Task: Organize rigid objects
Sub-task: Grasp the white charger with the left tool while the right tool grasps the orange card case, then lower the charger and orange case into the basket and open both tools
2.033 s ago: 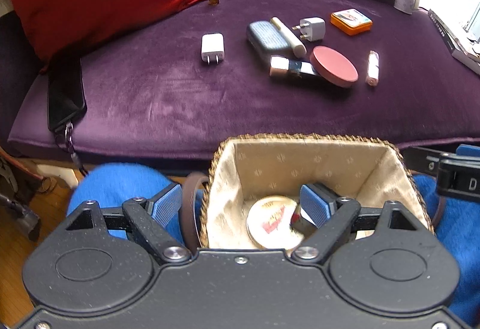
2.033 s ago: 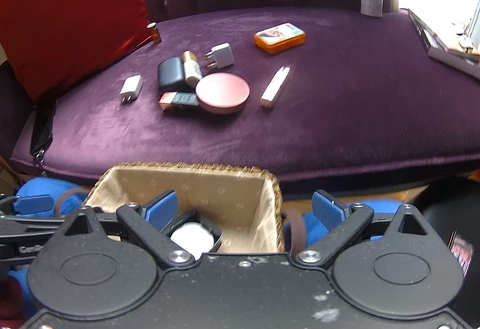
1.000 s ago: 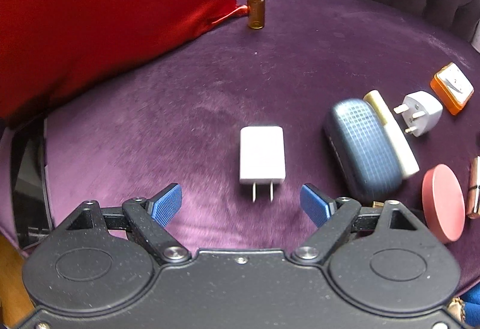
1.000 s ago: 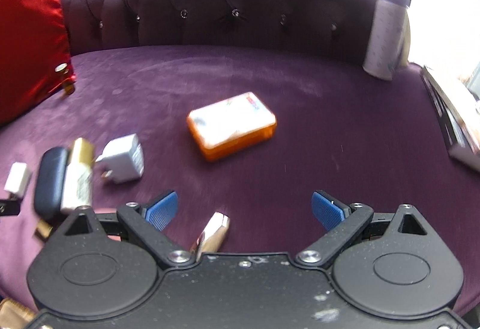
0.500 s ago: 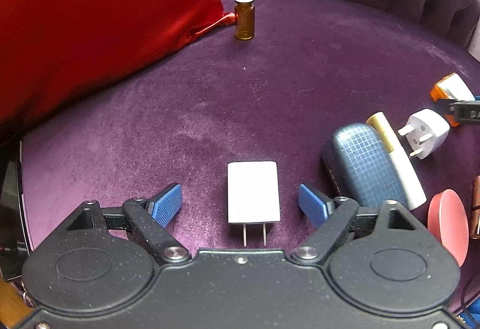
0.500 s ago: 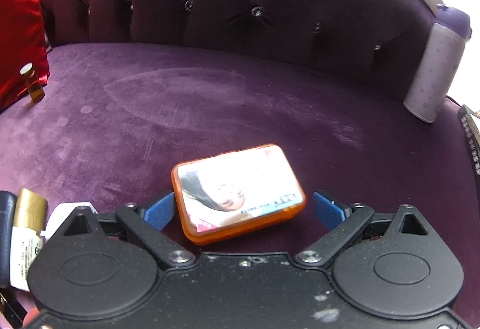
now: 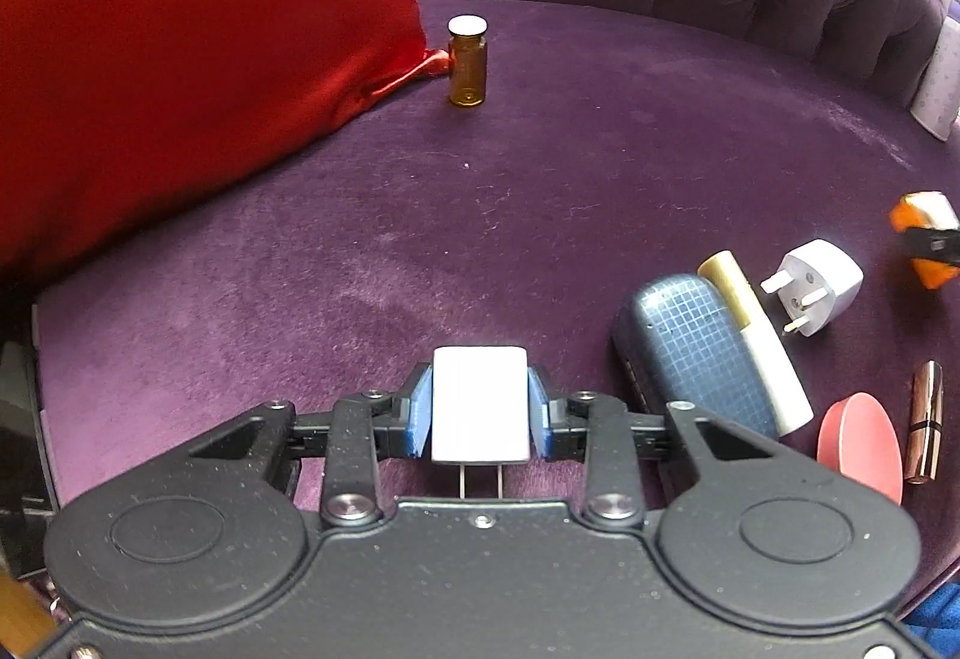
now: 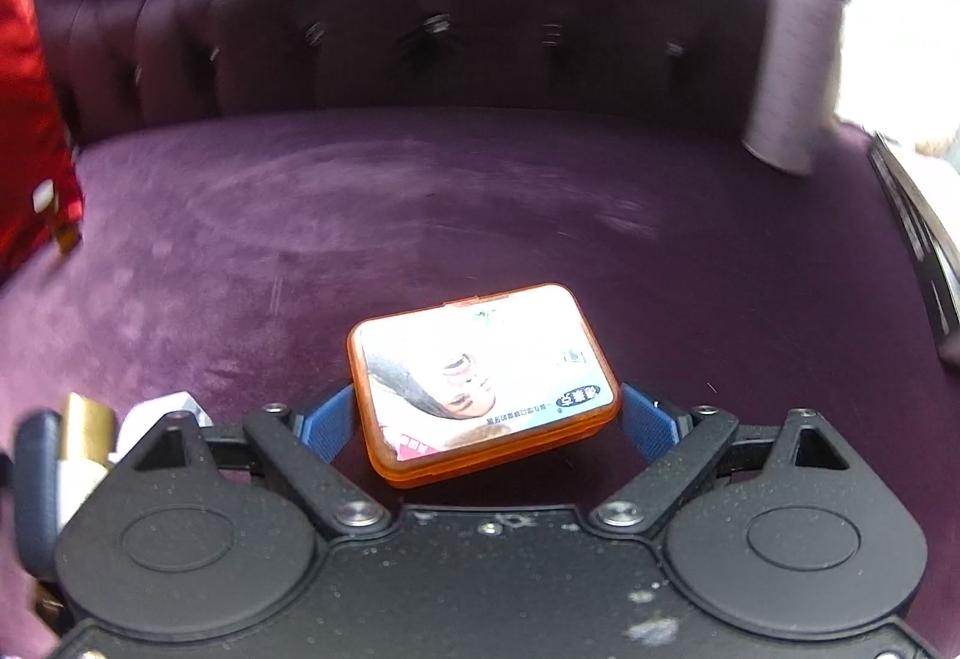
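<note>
My left gripper [image 7: 480, 410] is shut on a white two-prong charger [image 7: 480, 401], its blue pads pressed to both sides, low over the purple sofa seat [image 7: 540, 191]. My right gripper [image 8: 486, 419] is shut on an orange flat case [image 8: 483, 380] with a printed face label, and the case sits tilted between the blue pads. The case's end also shows at the right edge of the left wrist view [image 7: 927, 239].
On the seat lie a blue checked case [image 7: 690, 353], a gold-capped white tube [image 7: 756, 335], a white three-pin plug [image 7: 816, 287], a pink round compact [image 7: 861, 446] and a rose-gold lipstick [image 7: 924, 419]. An amber vial [image 7: 467, 62] stands by the red cushion [image 7: 180, 47]. A lilac bottle [image 8: 798, 59] stands far right.
Both grippers have closed: the left on the white charger, the right on the orange case, which is now tilted up. Two seconds ago both were over the basket.
</note>
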The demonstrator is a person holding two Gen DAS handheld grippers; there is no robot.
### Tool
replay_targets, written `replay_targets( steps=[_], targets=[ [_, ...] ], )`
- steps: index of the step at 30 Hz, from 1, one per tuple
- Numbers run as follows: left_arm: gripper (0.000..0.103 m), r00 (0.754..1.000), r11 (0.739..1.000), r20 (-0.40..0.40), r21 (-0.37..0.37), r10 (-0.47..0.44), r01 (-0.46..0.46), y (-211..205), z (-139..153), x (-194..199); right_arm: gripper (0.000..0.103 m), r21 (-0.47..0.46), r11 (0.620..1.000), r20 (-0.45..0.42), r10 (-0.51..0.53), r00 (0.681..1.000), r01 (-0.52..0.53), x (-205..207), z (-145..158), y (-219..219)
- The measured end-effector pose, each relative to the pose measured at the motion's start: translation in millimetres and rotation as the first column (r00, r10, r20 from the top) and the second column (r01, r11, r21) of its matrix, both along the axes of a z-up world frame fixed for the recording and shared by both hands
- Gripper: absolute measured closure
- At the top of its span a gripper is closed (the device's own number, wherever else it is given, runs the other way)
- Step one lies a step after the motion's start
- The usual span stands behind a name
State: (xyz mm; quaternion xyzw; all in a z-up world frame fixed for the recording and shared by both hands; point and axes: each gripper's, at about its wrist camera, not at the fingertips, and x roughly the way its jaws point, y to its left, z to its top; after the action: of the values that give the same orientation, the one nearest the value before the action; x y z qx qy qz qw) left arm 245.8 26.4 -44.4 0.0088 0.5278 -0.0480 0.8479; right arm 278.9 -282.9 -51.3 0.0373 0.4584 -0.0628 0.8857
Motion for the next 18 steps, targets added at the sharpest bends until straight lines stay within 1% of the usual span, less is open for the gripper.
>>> replay_targets(
  steps=[3,6,9,13,18],
  targets=[
    [0.070,1.000,1.000,0.011,0.002,0.001,-0.001,-2.5,13.7,-9.1,0.011,0.051,0.997,0.014,-0.057,0.998,0.056,-17.1,19.3,-11.9],
    [0.070,1.000,1.000,0.023,0.010,-0.012,0.012,-6.8,28.3,-22.6,0.011,0.086,0.993,0.037,-0.086,0.996,0.082,-37.5,38.3,-18.3],
    [0.070,0.999,1.000,0.031,0.019,-0.025,0.024,-11.9,41.6,-40.3,0.011,0.124,0.988,0.062,-0.102,0.993,0.094,-65.5,55.8,-17.8],
    [0.070,0.998,0.999,0.042,0.012,-0.041,0.041,-16.4,55.9,-70.9,0.011,0.177,0.979,0.088,-0.116,0.989,0.099,-106.3,73.7,-11.6],
    [0.070,0.996,0.998,0.057,0.021,-0.066,0.065,-21.7,65.3,-114.6,0.011,0.234,0.968,0.098,-0.117,0.988,0.091,-153.4,84.3,0.8]
  ],
)
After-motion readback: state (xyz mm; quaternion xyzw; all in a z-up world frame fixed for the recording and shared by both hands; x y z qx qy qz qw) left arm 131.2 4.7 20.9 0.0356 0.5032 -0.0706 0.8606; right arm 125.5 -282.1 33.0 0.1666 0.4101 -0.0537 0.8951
